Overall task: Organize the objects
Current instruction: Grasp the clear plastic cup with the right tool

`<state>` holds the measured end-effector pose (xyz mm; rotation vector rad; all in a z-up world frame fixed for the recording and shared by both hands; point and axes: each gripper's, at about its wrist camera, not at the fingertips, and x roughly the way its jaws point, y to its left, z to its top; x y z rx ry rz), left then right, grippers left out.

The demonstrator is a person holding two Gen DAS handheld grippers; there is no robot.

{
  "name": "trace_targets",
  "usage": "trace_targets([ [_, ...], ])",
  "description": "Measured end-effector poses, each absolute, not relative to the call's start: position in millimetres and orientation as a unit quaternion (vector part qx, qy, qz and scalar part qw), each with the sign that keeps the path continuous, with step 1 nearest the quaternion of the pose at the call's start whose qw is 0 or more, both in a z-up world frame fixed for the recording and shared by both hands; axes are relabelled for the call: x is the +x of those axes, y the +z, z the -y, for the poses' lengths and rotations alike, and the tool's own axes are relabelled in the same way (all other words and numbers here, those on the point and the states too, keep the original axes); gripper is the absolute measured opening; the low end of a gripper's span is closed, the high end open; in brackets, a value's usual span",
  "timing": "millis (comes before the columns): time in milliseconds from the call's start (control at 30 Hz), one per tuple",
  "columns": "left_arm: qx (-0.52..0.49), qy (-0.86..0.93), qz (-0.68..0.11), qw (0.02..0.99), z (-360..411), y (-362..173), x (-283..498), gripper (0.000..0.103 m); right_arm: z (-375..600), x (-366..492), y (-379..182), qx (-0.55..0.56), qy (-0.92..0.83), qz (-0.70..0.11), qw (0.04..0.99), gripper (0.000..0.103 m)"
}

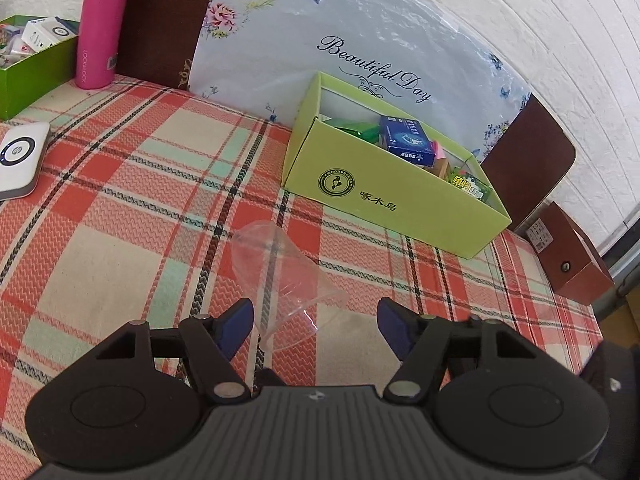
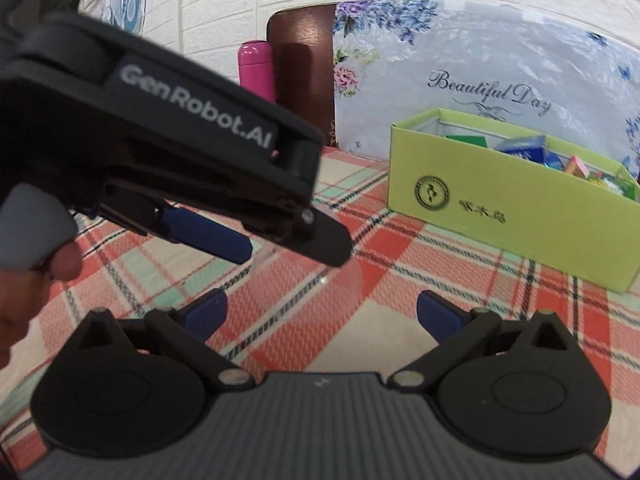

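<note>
The clear plastic cup (image 1: 280, 276) lies on its side on the plaid tablecloth (image 1: 120, 168), directly in front of the left gripper (image 1: 316, 320). Its long axis runs from far-left to near-right: the narrower base points away to the far left, and the wide mouth opens toward the near side, between the two blue fingertips (image 1: 240, 316). The jaws of the left gripper stand wide apart and hold nothing; the rim of the cup seems to sit inside the gap, close to the left fingertip, but I cannot tell if it touches.

The right gripper (image 2: 320, 312) is also spread open and empty. In its view the left gripper (image 2: 296, 236) crosses the upper left as a big dark body, and the cup (image 2: 320, 300) shows only as a faint curved outline under it. So the left gripper is the nearer one, and I judge the grasp belongs to it: closing across the mouth, where the thin wall may bend or slip.

The light green box (image 1: 396, 196), already holding small packs, stands farther to the right and is a likely place for the cup, but this is only a guess.

Hard to see: the cup is transparent, so its edges melt into the plaid pattern, and its near rim is partly covered by the gripper. A person's hand (image 2: 36, 240) is cut off at the left edge of the right view.
</note>
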<state>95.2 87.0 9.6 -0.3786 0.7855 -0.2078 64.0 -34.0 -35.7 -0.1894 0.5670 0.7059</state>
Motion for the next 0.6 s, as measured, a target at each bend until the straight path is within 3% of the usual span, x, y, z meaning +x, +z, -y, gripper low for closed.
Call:
trace_targets([
  [167,-0.19,-0.101,-0.383,0.898,-92.0,8.9,102.4,0.07,13.2,70.2,-42.7,-0.103,0.335,-0.262,0.899,0.099],
  [367,-0.212,-0.084,-0.387,0.893,-99.6,3.1,113.2,0.07,14.8,76.4,-47.9,-0.095,0.33,-0.278,0.897,0.069],
  [600,-0.23,-0.072,-0.406,0.882,-100.5,-6.6,133.8,0.072,23.2,75.7,-49.2,-0.086,0.338,-0.281,0.894,0.067],
])
